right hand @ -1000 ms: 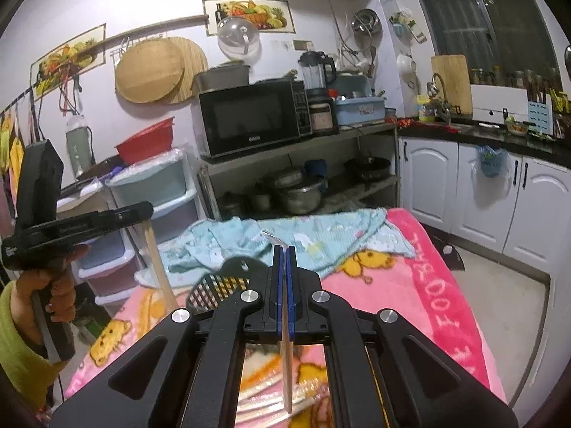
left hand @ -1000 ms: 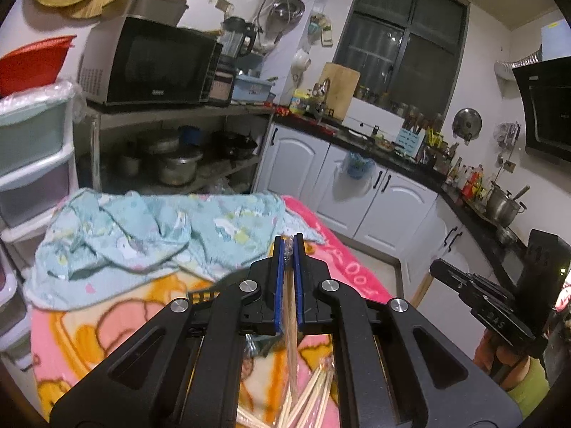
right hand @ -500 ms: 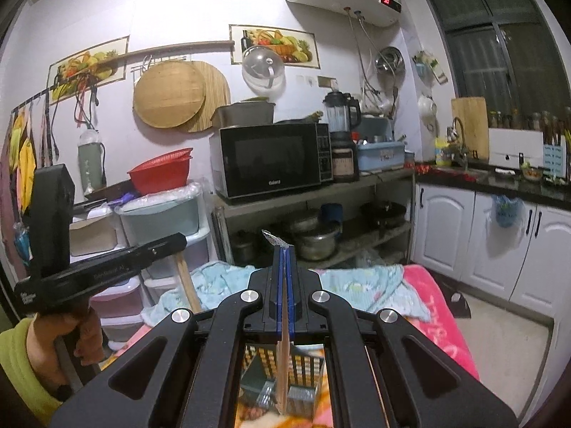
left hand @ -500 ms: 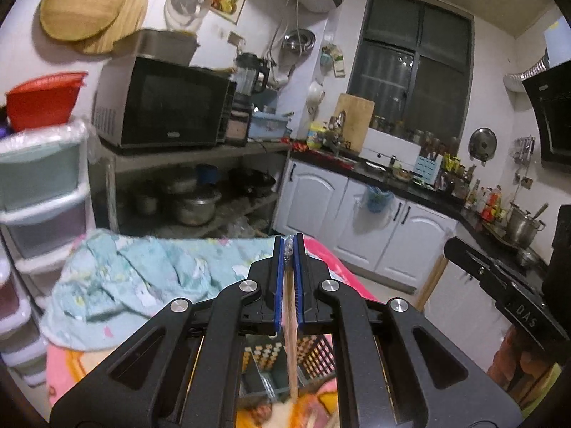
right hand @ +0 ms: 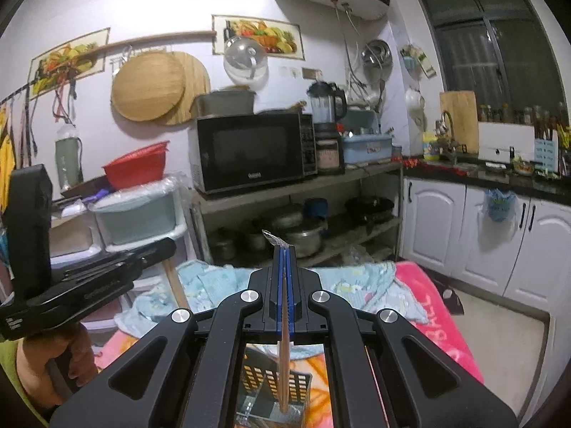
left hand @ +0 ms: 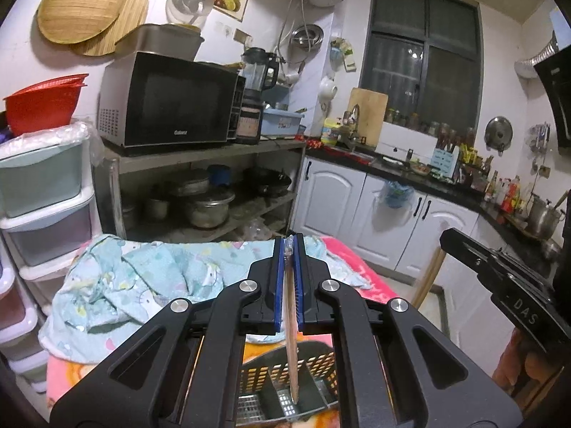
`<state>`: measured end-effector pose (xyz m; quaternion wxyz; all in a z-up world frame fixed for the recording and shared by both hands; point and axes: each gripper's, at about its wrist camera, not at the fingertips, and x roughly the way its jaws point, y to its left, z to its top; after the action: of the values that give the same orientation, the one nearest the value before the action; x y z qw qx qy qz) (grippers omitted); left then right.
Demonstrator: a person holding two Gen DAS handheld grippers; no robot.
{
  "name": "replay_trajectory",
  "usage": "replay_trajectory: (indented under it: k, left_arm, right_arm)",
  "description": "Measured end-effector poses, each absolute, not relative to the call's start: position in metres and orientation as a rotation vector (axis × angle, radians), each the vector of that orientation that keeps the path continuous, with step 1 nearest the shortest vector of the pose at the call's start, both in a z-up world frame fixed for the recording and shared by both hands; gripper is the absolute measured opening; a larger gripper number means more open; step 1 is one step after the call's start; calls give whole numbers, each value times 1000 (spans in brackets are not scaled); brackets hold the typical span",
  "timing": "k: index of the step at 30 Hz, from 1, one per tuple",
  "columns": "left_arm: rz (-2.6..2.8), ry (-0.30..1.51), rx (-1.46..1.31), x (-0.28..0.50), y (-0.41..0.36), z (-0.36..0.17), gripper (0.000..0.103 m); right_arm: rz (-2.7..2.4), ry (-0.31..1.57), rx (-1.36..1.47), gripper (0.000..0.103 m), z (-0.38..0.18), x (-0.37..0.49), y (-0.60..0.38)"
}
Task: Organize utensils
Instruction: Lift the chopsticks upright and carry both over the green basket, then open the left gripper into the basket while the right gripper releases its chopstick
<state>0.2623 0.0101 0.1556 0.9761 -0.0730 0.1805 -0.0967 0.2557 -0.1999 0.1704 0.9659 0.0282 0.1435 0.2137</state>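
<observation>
Over the basket, both grippers (fingers closed) hold chopsticks.

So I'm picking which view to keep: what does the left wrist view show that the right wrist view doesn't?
Only left wrist: the range hood and stovetop pot. Only right wrist: the hanging green bottle and left fruit picture. Both: shut tongs gripping a chopstick over the perforated holder, plus the microwave.
</observation>
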Motion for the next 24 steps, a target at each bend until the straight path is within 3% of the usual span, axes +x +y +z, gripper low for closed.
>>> replay_trajectory:
  k: [9, 11, 13, 15, 21, 23, 24]
  left_arm:
    - [-208, 434, -147, 267, 13, 126, 3]
    - [-201, 441, -144, 263, 15, 121, 15]
    - [-192, 452, -148, 261, 18, 118, 32]
    - [-184, 457, -158, 257, 22, 116, 38]
    - [-160, 456, -177, 243, 31, 119, 66]
    - [-151, 452, -180, 238, 34, 120, 84]
    - [-144, 448, -181, 235, 34, 121, 86]
  right_arm:
    - [403, 364, 89, 3, 139, 264, -199]
    - [392, 381, 94, 5, 134, 264, -200]
    - [383, 393, 95, 15, 131, 262, -200]
    - [376, 393, 106, 33, 129, 257, -204]
    - [373, 399, 128, 45, 127, 246, -214]
    - [373, 396, 127, 49, 128, 240, -216]
    - [372, 395, 124, 51, 128, 238, -217]
